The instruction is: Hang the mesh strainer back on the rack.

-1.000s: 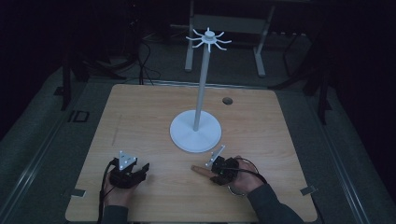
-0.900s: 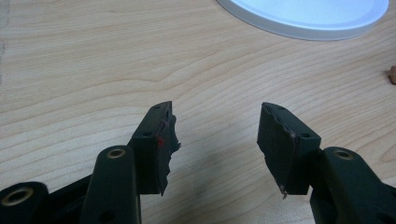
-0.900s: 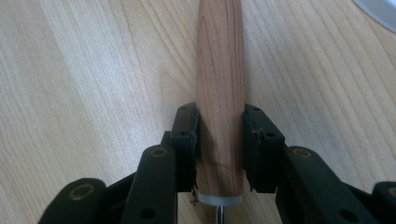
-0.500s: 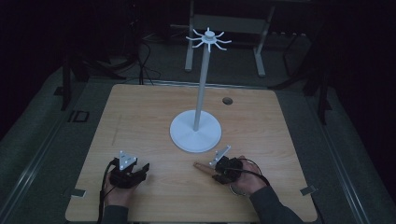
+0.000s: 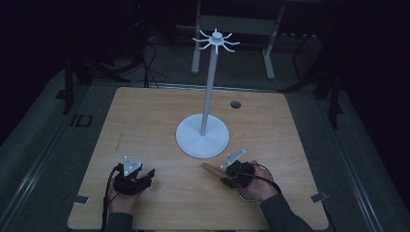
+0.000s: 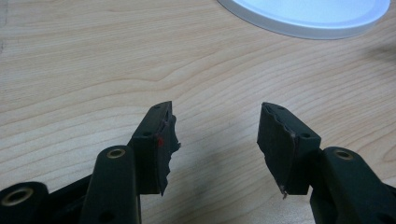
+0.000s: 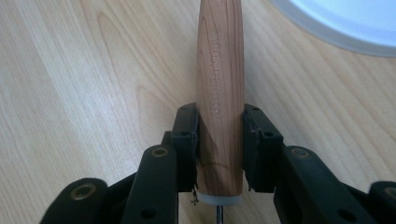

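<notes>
The right gripper [image 7: 219, 144] is clamped on a wooden handle [image 7: 220, 84], both pads pressed against its sides; a line of lettering is stamped along the grain, too faint and skewed to read, and a pale collar with a thin metal shaft shows at the handle's near end. In the high view the same handle [image 5: 211, 168] sticks out leftward from the right gripper [image 5: 227, 175], low over the wooden table [image 5: 145, 125], near the front of the white stand's round base [image 5: 202, 140] but apart from it. There is one handle and one white stand [image 5: 208, 92] — a slim pole rising from the disc base to a crown of short radiating hooks, eight by a rough count, all bare. The left gripper [image 6: 215, 140] has its two pads standing well apart with plain tabletop between them, grasping nothing; in the high view the left gripper [image 5: 149, 174] rests near the table's front edge, well to the left of the right hand [image 5: 256, 186]. Two grippers, each with a grey three-cornered plate on top — and one small dark round hole [image 5: 235, 104] in the table behind the stand
</notes>
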Available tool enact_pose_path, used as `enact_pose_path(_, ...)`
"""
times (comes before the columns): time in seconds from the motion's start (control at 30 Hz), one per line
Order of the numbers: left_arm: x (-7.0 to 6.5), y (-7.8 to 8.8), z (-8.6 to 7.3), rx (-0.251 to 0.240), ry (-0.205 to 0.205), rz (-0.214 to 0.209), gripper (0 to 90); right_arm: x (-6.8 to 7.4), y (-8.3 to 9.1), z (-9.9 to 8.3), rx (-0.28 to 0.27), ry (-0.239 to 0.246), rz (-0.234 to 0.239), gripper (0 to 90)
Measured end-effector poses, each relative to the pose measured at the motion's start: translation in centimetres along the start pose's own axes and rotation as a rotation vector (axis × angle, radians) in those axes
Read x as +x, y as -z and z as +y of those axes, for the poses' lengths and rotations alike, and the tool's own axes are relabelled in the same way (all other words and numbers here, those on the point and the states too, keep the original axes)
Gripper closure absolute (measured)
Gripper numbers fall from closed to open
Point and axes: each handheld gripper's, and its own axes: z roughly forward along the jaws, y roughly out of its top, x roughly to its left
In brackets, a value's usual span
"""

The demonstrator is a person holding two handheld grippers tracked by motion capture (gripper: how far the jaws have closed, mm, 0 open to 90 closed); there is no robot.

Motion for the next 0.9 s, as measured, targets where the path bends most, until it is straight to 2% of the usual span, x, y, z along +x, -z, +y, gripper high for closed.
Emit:
enact_pose_path(0.23,-0.1,0.0,0.0,0.001,-0.003,0.002,46.0,-0.2,0.6,0.0,-0.047,-0.015,-0.018,68.9)
enact_pose_path(0.5,-0.1,0.0,0.0,0.001,-0.002,0.002,46.0,-0.5,1.0,-0.2,-0.113,-0.061,-0.025,68.9)
enact_pose_path(0.9,0.0,0.1,0.0,-0.001,-0.002,0.003,45.9,-0.8,1.9,-0.3,-0.241,-0.105,-0.096,69.0)
